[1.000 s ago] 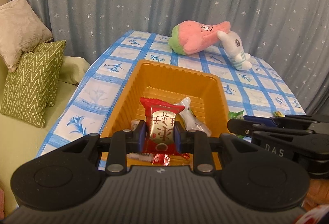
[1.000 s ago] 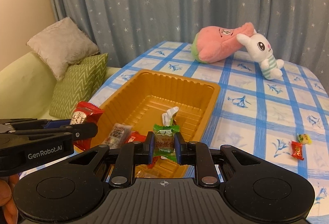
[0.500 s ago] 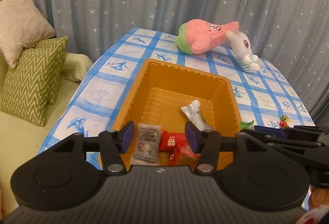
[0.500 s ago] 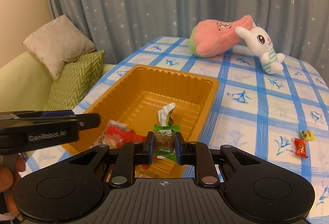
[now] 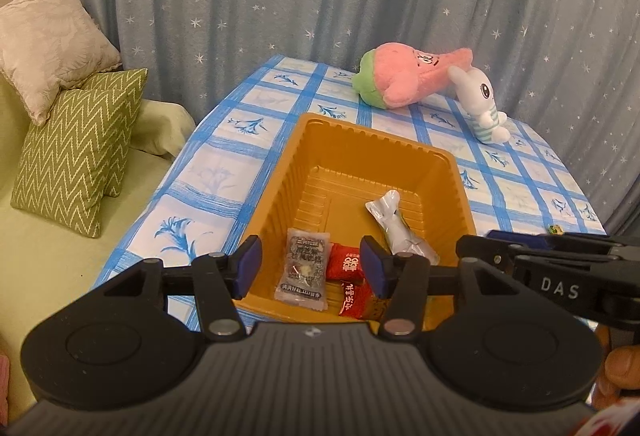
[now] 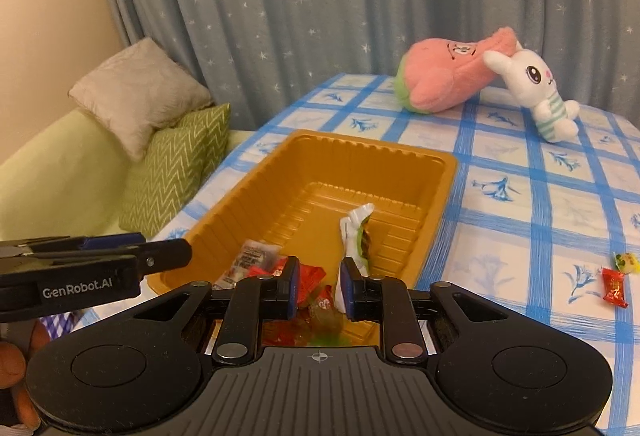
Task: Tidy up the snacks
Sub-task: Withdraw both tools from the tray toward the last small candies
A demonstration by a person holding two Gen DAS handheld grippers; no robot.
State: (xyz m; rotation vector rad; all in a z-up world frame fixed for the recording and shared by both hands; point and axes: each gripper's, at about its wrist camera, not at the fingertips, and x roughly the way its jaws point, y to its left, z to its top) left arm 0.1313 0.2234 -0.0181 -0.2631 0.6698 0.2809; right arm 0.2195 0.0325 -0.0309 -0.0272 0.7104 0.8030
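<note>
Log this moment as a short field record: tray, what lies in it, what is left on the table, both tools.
tray: orange tray on the checked tablecloth
in tray: grey packet, red packets, white packet
still on table: red candy, yellow-green candy
left tool: open, empty, above tray
right tool: jaws opening, nothing gripped

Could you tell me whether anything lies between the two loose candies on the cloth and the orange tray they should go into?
Nothing visible does. The red candy and yellow-green candy lie on bare cloth, with only open cloth between them and the tray.
</note>
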